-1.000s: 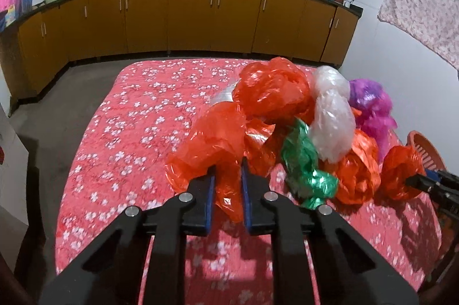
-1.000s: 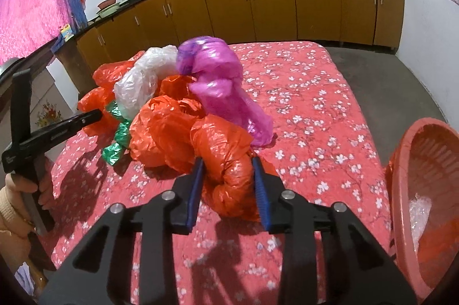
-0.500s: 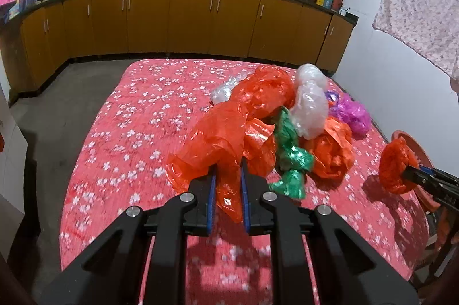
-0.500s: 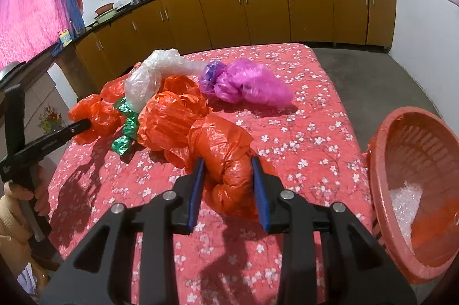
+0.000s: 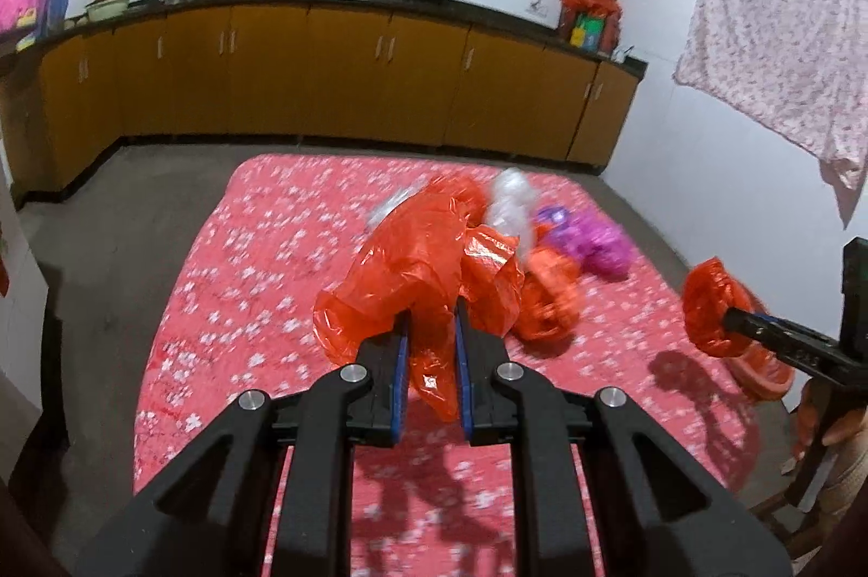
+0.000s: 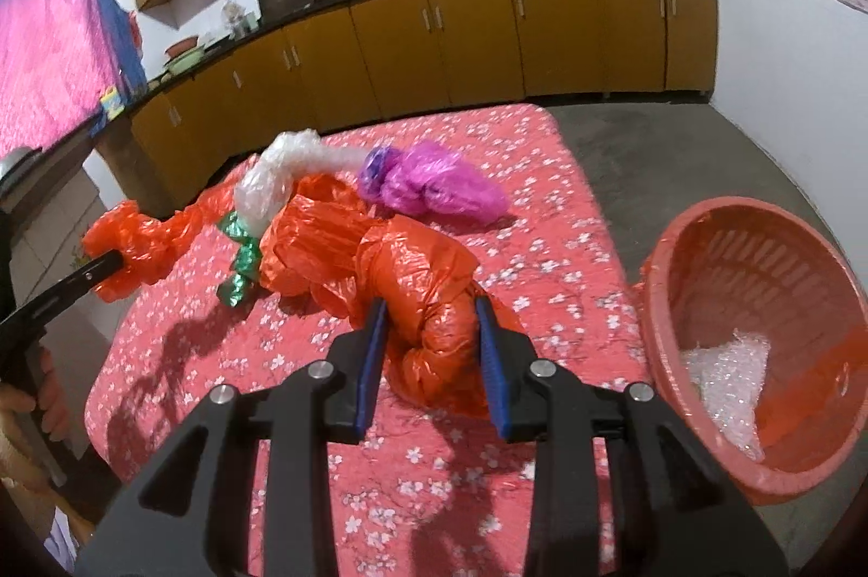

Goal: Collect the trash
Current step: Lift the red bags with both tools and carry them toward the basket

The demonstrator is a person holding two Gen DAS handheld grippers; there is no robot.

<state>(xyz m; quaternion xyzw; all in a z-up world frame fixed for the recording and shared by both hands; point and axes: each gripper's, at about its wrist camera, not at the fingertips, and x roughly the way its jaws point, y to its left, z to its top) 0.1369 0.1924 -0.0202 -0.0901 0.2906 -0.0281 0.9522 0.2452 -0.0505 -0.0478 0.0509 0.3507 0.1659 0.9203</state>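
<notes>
Since a moment ago both grippers have gone up and away from the pile, so the table looks farther off and the bags look smaller. The left gripper (image 5: 430, 333) has its two fingers squeezed tight on a big orange bag (image 5: 417, 273), which hangs in the air above the table (image 5: 260, 284) with the red flower cloth. The right gripper (image 6: 431, 343) has its fingers pressed on both sides of a bunched orange bag (image 6: 434, 305), and this bag is held up over the cloth near the table's right edge. In the left camera the same bunched bag (image 5: 710, 311) shows as a round ball at the tip of the right gripper, out past the table's side. Left on the table are a purple bag (image 6: 428, 186), a clear white bag (image 6: 282, 175) and a shiny green wrapper (image 6: 241, 262), all close together in one pile with more orange plastic. The purple bag lies on the far side of the pile. A round red basket (image 6: 667, 273) sits just beside the table's right edge, tipped toward the camera. Inside it there is some clear plastic (image 6: 727, 387) and a bit of orange plastic. Yellow-brown cupboards (image 5: 336, 72) run along the back wall.
</notes>
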